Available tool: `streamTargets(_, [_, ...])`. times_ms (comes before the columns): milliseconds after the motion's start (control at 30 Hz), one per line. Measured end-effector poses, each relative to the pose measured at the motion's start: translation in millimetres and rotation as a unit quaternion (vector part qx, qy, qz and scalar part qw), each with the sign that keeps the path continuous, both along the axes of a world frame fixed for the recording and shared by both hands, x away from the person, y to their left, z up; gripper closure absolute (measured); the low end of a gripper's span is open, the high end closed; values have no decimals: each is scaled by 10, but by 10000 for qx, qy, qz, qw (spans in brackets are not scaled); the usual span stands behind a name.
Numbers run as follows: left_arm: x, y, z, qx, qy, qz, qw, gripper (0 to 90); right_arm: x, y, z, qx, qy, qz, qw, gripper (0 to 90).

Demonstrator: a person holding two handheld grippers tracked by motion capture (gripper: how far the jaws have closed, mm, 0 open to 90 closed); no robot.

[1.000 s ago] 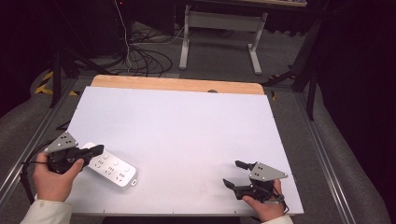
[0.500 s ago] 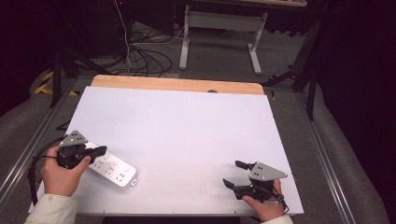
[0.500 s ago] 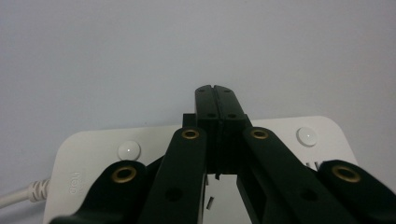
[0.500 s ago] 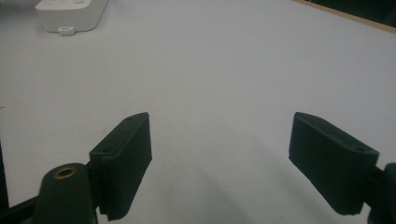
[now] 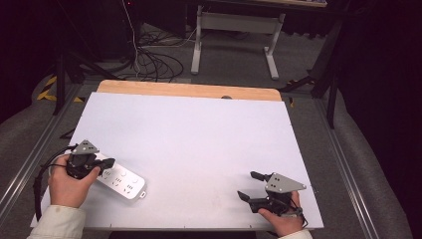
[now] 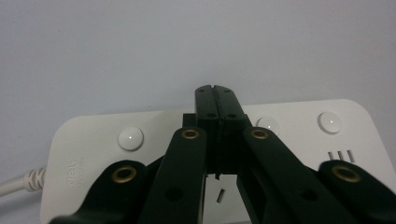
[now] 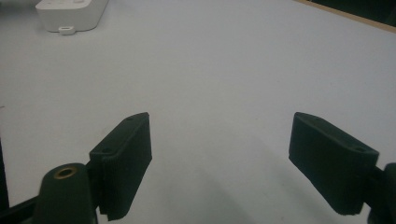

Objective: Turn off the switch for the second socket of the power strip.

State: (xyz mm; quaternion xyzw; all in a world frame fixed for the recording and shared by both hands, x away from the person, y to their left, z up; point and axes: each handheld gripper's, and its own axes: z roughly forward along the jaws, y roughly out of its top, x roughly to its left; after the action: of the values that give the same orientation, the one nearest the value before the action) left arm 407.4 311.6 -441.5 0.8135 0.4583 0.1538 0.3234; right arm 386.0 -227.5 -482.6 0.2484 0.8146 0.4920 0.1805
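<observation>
Power strip [image 5: 119, 180] lies near the bench's [image 5: 199, 129] left front corner, and we have just swung our left gripper [image 6: 218, 100] over it, fingers pressed together above its buttons as if to press one, while our right gripper [image 5: 251, 185] waits, fingers wide.

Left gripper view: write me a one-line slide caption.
Left gripper, jaws shut together with nothing between them, poised over a white power strip with round buttons, lying on the pale table.
</observation>
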Motion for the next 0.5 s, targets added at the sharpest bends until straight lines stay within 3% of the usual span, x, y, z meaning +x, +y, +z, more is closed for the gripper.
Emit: streamTargets(500, [45, -35, -57, 287, 183, -29, 9994, 898, -2, 0, 0, -24, -5, 8, 10000, 219])
